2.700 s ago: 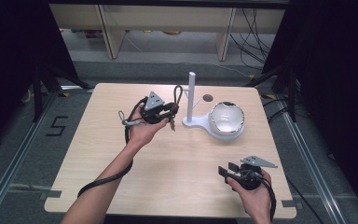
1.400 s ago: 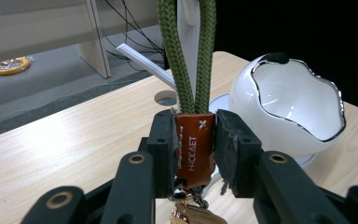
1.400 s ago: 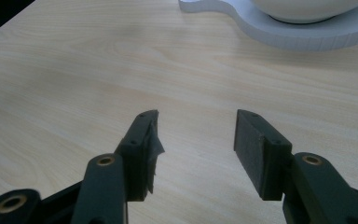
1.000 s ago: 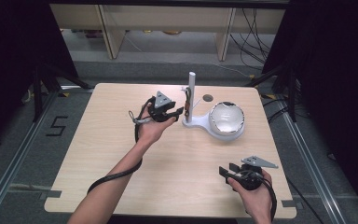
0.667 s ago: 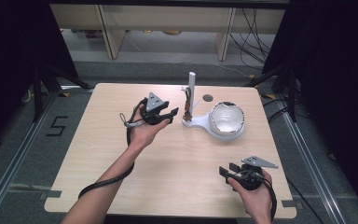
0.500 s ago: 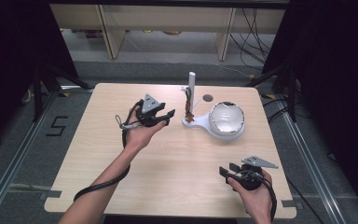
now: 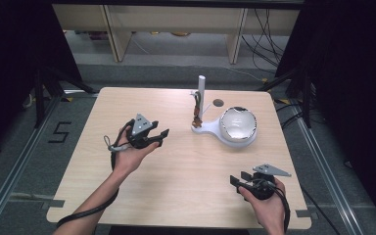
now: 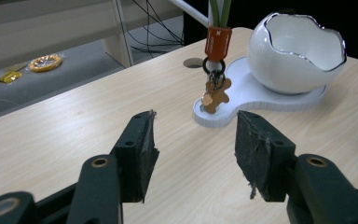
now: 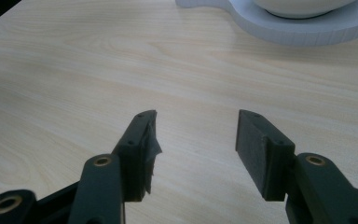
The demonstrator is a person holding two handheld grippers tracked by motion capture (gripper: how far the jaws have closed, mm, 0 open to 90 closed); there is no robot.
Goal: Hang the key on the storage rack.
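Left gripper [image 7: 162, 135]: jaws stand apart and have just been opening; nothing is held between them, only bare table [image 7: 127, 105] is seen through the gap. It is held well off to the left of the white stand [image 7: 203, 128], jaws pointed toward it. Right gripper [image 7: 239, 179]: jaws apart, nothing between, held low near the table's front edge, well short of the stand. The keychain [image 8: 215, 88], an orange tag with a brown bear-shaped charm, is hung on the stand's upright post [image 7: 201, 93], the charm dangling at the base. A white broken-egg bowl [image 7: 237, 125] is seated on the same stand, beside the post.
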